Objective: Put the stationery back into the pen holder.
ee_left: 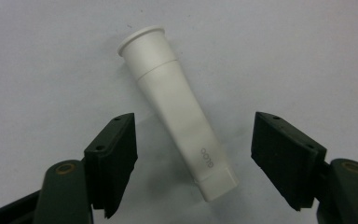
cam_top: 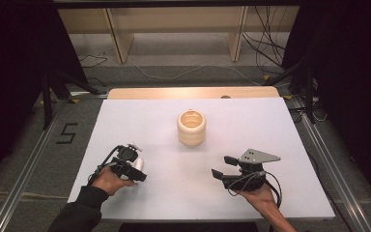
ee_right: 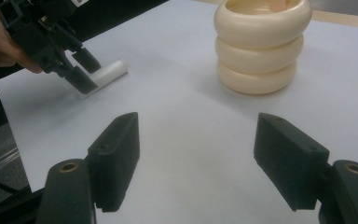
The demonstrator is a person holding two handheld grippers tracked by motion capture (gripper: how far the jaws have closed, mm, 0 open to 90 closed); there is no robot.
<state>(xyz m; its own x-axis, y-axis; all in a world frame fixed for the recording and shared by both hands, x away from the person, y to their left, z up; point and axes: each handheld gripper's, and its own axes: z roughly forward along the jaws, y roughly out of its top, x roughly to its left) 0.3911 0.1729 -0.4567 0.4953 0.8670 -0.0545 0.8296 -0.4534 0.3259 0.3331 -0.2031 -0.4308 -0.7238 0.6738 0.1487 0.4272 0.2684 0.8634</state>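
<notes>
White plastic tube [ee_left: 177, 109] lies flat on the white table [cam_top: 174, 188] at its near left, flared cap end pointing away from the left gripper [ee_left: 193, 154] and flat crimped end toward it. In the left gripper view the tube's crimped end sits between the two black jaws, which stand apart on either side with a clear gap to each pad, so nothing is clamped. The high view shows the same gripper [cam_top: 136, 170] tilted down over the tube [cam_top: 139, 163], held by the person's left hand [cam_top: 110, 180] in a dark sleeve. From the right gripper view the tube [ee_right: 109, 72] pokes out beyond the left gripper [ee_right: 81, 70], resting on the table surface.

The right gripper [ee_right: 196, 158] hovers over bare table at the near right, well apart from the tube, its jaws spread wide and holding nothing; in the high view it [cam_top: 224, 166] points left. A cream holder made of three stacked rings [cam_top: 192, 127] stands upright near the table's middle, farther off than both grippers and touching neither.
</notes>
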